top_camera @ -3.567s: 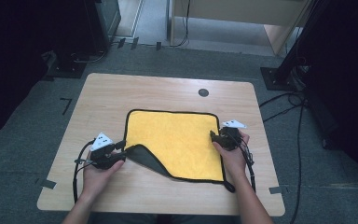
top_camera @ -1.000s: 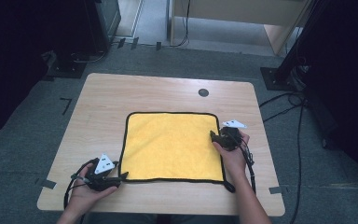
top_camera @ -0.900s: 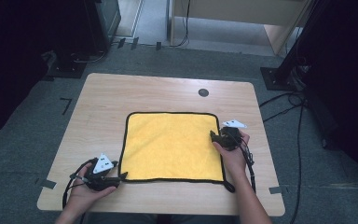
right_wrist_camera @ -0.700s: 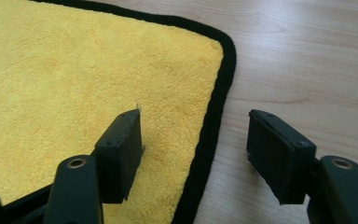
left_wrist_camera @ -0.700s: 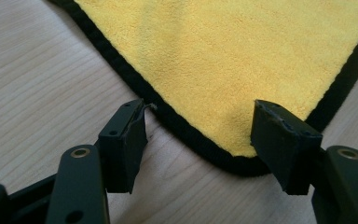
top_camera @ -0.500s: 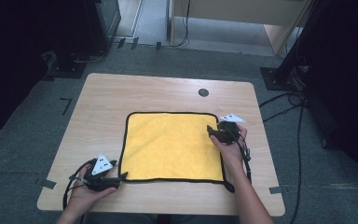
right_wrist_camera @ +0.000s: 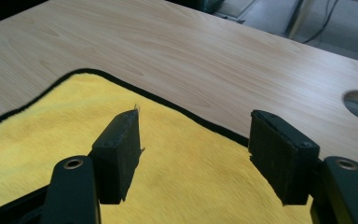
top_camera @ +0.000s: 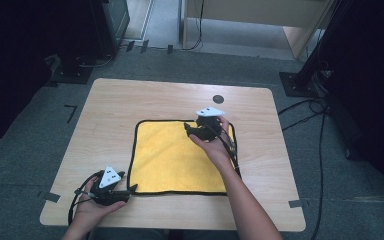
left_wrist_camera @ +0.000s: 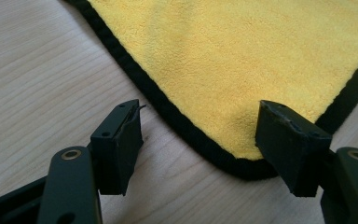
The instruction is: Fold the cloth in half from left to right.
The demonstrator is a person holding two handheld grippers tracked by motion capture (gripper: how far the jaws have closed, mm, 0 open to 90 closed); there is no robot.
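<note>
Left gripper parked at near-left corner of yellow cloth; jaws just opened further, wide, corner between them, not pinched. Cloth laid flat mid-table. Right gripper held above far-right area of cloth, jaws just widened, nothing gripped.

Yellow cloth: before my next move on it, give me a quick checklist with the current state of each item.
1. Yellow cloth lies flat and spread on the table: ok.
2. Left tool open, its jaws having just been opening, with the cloth's near corner between them but not pinched: ok.
3. Right tool open, nothing clamped, above the cloth near its far edge: ok.
4. Cloth clear of the round hole in the table: ok.
5. Cable by the left hand off the cloth: ok.
6. Whether the right tool touches the cloth: cannot tell.
</note>
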